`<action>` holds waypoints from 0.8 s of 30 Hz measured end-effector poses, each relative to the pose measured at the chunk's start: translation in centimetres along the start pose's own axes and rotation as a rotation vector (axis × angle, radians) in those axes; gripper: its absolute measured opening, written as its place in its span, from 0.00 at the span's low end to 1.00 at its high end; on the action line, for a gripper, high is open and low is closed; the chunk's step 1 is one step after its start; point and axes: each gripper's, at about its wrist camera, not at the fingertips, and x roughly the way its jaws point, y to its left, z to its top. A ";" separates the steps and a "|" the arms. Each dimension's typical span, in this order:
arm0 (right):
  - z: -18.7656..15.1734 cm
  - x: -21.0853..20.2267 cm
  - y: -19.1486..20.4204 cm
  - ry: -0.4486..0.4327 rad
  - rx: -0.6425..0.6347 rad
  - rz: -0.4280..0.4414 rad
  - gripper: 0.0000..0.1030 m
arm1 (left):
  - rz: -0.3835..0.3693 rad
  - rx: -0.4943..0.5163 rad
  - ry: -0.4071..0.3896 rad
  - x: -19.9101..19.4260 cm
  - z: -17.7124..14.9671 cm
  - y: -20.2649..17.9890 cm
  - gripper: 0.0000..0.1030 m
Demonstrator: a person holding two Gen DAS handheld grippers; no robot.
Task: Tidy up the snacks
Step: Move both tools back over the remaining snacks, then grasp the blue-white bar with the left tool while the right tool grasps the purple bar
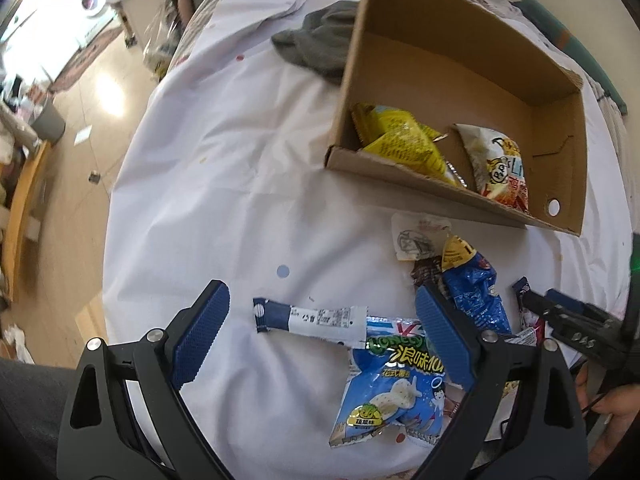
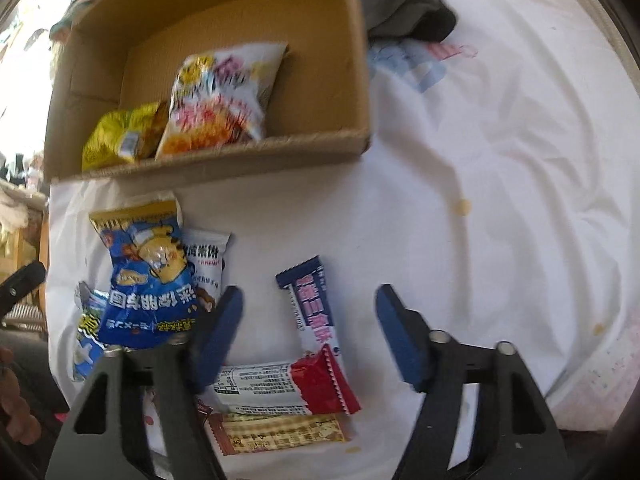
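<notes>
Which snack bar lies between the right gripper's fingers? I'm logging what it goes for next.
The navy and white bar, lying lengthwise between the open right gripper. The red-ended bar and brown bar lie crosswise below it.

White sheet (image 1: 208,200), crumpled grey cloth (image 1: 316,44), washing machine (image 1: 92,0), grey bin (image 1: 50,122)

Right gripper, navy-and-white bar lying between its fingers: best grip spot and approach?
Take the navy-and-white bar across its narrow width near mid-length, coming straight down from above. It lies flat on the white cloth, long axis running away from the right gripper, whose fingers already straddle its long edges without touching. Stay above the lower end, where the red-ended bar overlaps it.
</notes>
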 end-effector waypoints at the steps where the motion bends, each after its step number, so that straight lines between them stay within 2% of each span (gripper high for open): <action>1: -0.1 0.4 0.2 0.015 -0.014 -0.008 0.55 | -0.002 -0.010 0.007 0.1 0.0 0.2 0.90; 5: -0.3 1.9 0.8 0.056 -0.033 -0.046 0.55 | -0.001 -0.030 0.013 0.3 0.0 0.7 0.90; 7: -0.1 2.1 0.9 0.056 -0.051 -0.062 0.44 | -0.001 -0.034 0.013 0.3 0.0 0.8 0.90; 8: 0.0 2.2 1.1 0.051 -0.069 -0.082 0.23 | -0.001 -0.035 0.014 0.3 0.1 0.8 0.90; 9: 0.1 2.3 1.2 0.047 -0.083 -0.091 0.19 | -0.002 -0.037 0.015 0.3 0.1 0.8 0.90; 13: 0.3 1.2 1.0 -0.010 -0.068 -0.067 0.19 | -0.002 -0.075 0.021 0.5 0.5 1.7 0.90; 17: 0.4 -2.3 1.1 -0.142 -0.025 0.039 0.19 | -0.001 -0.117 0.049 1.2 0.4 2.8 0.90; 20: 0.2 -4.2 1.1 -0.219 -0.012 0.100 0.19 | 0.006 -0.107 0.077 2.1 0.1 2.6 0.90; 24: 0.2 -5.4 1.0 -0.252 -0.004 0.156 0.19 | 0.005 -0.099 0.137 3.8 -0.6 2.2 0.90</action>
